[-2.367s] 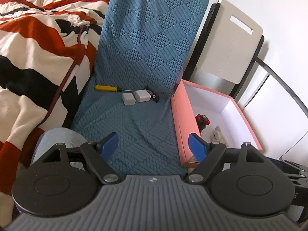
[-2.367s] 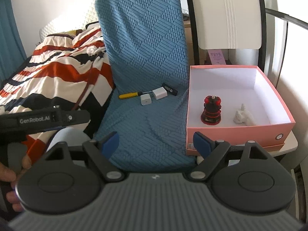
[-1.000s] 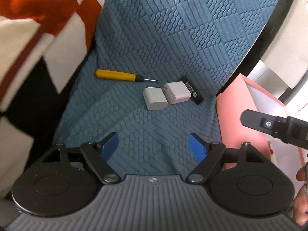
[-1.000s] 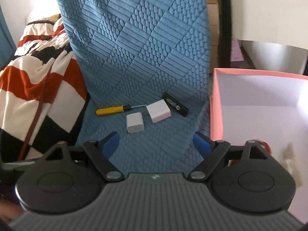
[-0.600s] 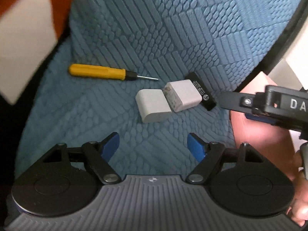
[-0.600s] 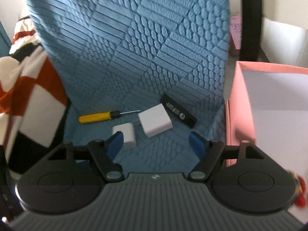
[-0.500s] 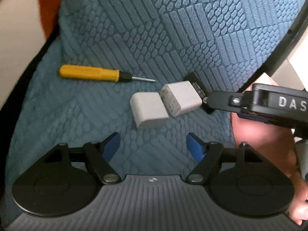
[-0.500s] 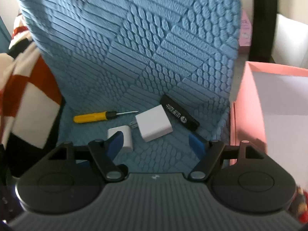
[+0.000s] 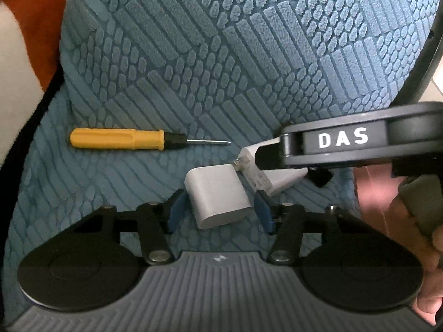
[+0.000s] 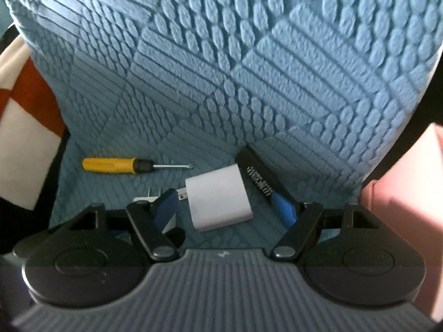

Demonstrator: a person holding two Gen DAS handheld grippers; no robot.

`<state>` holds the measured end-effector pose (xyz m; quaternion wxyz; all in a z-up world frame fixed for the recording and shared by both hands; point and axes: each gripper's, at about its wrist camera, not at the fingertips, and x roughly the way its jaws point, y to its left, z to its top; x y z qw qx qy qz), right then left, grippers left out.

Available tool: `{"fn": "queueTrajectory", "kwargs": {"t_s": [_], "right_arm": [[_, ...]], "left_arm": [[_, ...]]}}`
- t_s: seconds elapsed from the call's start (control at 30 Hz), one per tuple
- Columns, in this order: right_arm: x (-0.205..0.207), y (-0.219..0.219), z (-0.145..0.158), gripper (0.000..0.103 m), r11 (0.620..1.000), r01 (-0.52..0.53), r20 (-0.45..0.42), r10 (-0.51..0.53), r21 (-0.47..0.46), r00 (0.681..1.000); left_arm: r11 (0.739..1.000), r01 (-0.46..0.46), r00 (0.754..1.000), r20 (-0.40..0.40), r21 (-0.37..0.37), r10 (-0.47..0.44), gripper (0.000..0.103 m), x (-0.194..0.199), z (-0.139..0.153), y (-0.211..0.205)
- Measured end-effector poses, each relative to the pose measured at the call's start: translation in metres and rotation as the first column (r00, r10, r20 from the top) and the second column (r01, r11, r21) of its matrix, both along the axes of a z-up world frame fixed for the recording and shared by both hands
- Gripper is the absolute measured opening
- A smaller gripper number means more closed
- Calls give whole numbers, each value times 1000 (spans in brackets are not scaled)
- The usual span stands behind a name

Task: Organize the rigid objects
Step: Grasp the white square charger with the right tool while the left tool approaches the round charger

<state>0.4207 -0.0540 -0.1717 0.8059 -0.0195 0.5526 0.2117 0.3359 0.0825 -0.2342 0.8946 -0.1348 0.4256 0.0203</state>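
Two handheld grippers descend together on a blue quilted chair seat (image 9: 116, 182), each straddling one white charger. The left gripper (image 9: 218, 210) has its blue pads on either side of the nearer, rounded white charger (image 9: 218, 193); its jaws have just been closing, and the pads look close to the charger's sides, though firm contact cannot be confirmed. The right gripper (image 10: 227, 207) brackets the square white charger (image 10: 218, 202), whose metal prongs point left; gaps show on both sides, so it stands open around it. The two chargers lie just beside each other, nearly touching. A black stick-shaped device (image 10: 260, 177) lies just right of the square charger, and a yellow-handled screwdriver (image 9: 119, 139) rests further left. A pink box (image 10: 409, 182) waits at the right edge.

To grip well, each pair of pads should close squarely on flat sides, avoiding the prongs and the neighbouring charger. Both grippers tilt steeply downward, side by side.
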Motion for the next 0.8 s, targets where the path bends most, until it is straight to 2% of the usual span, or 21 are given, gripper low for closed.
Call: {"fn": "queueTrajectory", "kwargs": {"t_s": [0.07, 0.23, 0.33, 0.57, 0.67, 0.8], "right_arm": [[2, 1, -5, 73, 1000, -3, -14, 3, -2, 1000], [7, 4, -23, 62, 999, 10, -90, -7, 38, 996], [5, 7, -24, 60, 999, 19, -75, -17, 27, 997], [-12, 7, -13, 59, 999, 42, -43, -43, -20, 998], [-25, 7, -7, 59, 998, 36, -12, -36, -59, 999], [-43, 4, -2, 58, 995, 66, -21, -67, -70, 998]], "left_arm": [[1000, 21, 1000, 3, 22, -21, 57, 0, -1, -3], [1000, -4, 1000, -12, -22, 4, 56, -2, -1, 3], [998, -21, 1000, -18, -56, 20, 55, -3, -1, 7], [996, -29, 999, -29, -84, 26, 55, -8, -1, 9], [992, -44, 999, -31, -120, 40, 54, -16, 0, 16], [988, -64, 997, -51, -142, 57, 53, -33, 1, 24]]}}
